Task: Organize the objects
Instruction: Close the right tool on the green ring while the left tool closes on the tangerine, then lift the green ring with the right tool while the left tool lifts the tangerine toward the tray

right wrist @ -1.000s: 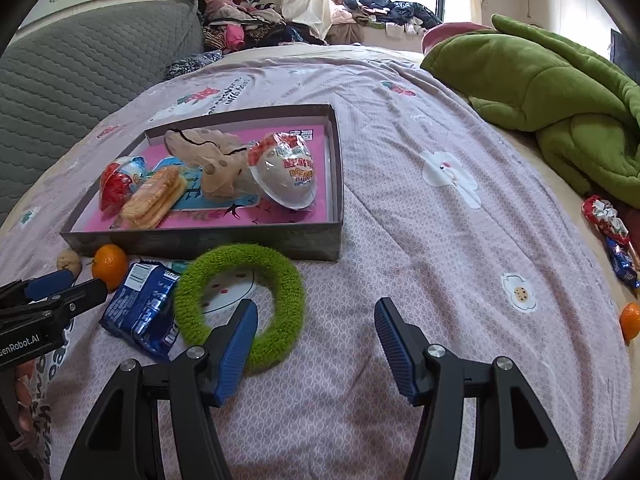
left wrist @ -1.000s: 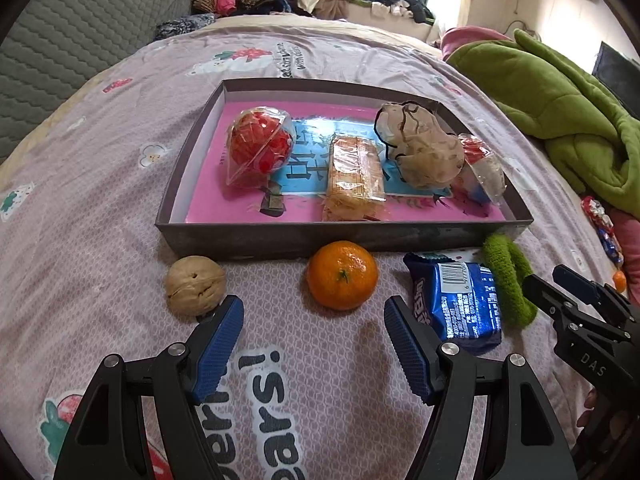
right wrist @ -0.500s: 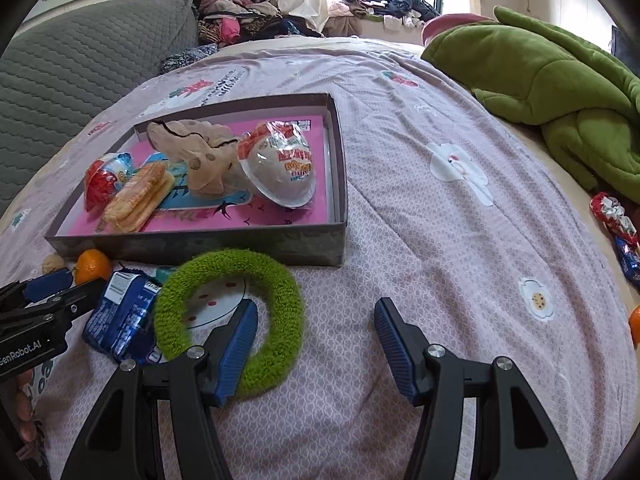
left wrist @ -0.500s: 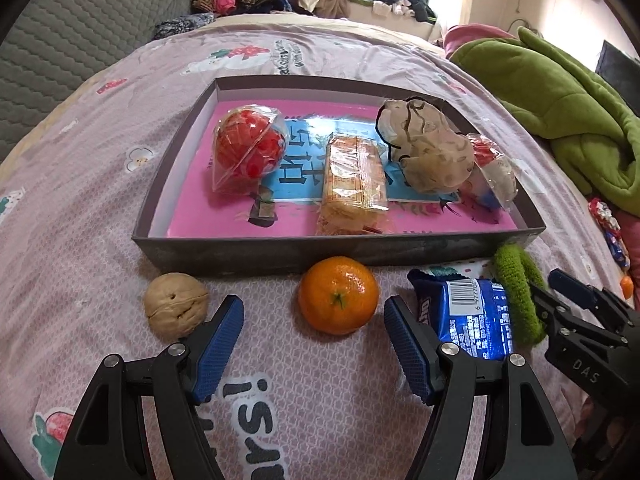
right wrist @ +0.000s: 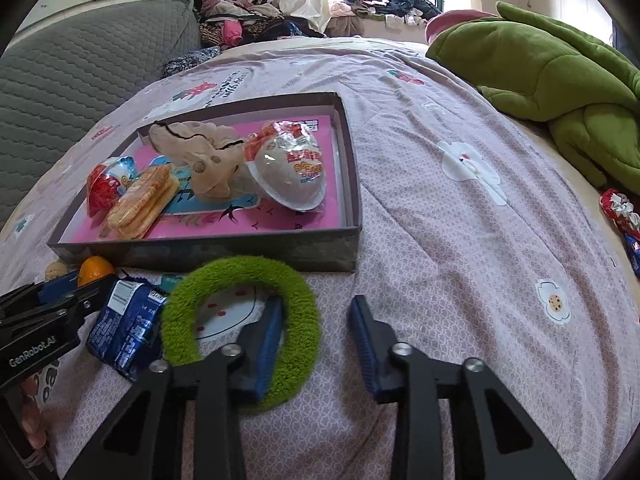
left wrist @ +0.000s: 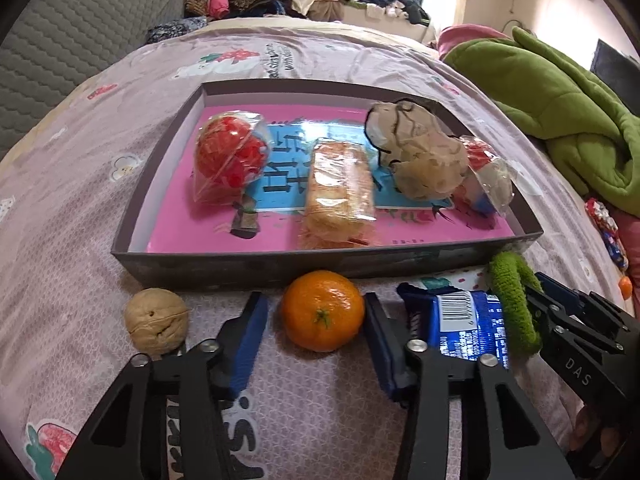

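Observation:
An orange mandarin [left wrist: 322, 310] lies on the bedspread just in front of a grey box [left wrist: 132, 216] with a pink lining. My left gripper [left wrist: 314, 300] straddles it, jaws closing. The right pad touches the fruit, and a gap remains at the left pad. A walnut [left wrist: 156, 320] sits to its left and a blue snack packet [left wrist: 460, 320] to its right. A fuzzy green ring [right wrist: 240, 276] lies before the box. My right gripper [right wrist: 316, 312] is closing over its right band. One finger is inside the hole and the other stands clear outside.
The box holds two wrapped egg toys [right wrist: 292, 168], a biscuit pack [left wrist: 340, 188] and a beige cloth [left wrist: 416, 156]. A green blanket [right wrist: 560, 72] is heaped at the right. Sweets [right wrist: 620, 208] and a small mandarin [left wrist: 625, 286] lie at the bed's right edge. A grey quilted cushion [right wrist: 80, 76] stands at the left.
Both grippers' jaws have narrowed sharply. The left now brackets the mandarin. The right has a finger in the ring's hole with the band between its pads.

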Motion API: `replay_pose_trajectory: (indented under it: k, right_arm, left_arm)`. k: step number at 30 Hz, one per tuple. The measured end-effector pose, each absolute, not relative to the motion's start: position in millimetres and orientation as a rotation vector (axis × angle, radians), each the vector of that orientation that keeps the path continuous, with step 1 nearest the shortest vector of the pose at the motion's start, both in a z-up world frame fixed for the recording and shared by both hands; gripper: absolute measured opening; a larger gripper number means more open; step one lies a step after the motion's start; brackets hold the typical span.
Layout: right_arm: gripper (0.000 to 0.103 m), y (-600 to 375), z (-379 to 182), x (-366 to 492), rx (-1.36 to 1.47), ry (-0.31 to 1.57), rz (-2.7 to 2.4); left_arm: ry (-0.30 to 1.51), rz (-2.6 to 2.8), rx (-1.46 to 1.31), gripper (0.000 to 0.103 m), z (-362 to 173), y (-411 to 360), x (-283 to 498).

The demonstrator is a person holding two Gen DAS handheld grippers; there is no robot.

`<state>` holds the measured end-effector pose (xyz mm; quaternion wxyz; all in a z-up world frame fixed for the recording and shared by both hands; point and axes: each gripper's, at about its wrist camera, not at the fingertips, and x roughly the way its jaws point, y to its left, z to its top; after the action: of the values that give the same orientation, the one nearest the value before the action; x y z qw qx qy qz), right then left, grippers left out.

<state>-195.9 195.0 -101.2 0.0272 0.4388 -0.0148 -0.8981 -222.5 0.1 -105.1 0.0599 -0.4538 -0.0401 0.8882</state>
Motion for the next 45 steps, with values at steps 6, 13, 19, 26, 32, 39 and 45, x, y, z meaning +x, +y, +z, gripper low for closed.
replay_pose_trajectory:
  k: [6, 13, 19, 26, 32, 39, 45]
  right_arm:
    - [0.016, 191.5, -99.1, -190.9, 1.335, -0.067, -2.756]
    - [0.015, 200.4, -91.4, -182.4, 1.291, -0.157, -2.759]
    - [0.015, 206.4, -83.3, -172.5, 1.268, -0.196, -2.769]
    - [0.015, 197.0, -71.6, -160.0, 1.238, -0.161, -2.763]
    - [0.015, 190.7, -63.6, -146.8, 1.222, -0.134, -2.757]
    - [0.015, 185.0, -56.9, -125.8, 1.216, -0.116, -2.748]
    - [0.015, 176.7, -47.7, -108.7, 1.197, -0.104, -2.736]
  left_arm:
    - [-0.133, 2.677, -1.363, 0.04, -105.1, 1.0, -220.4]
    - [-0.161, 2.678, -1.342, 0.04, -101.8, -1.6, -215.1]
    - [-0.153, 2.688, -1.315, 0.04, -94.2, -1.2, -203.4]
    - [-0.143, 2.697, -1.293, 0.04, -82.3, -0.8, -188.9]
    - [-0.127, 2.704, -1.281, 0.04, -74.7, -0.5, -173.5]
    - [-0.098, 2.702, -1.264, 0.04, -67.8, 1.1, -148.8]
    - [-0.082, 2.691, -1.247, 0.04, -63.4, 1.0, -127.8]
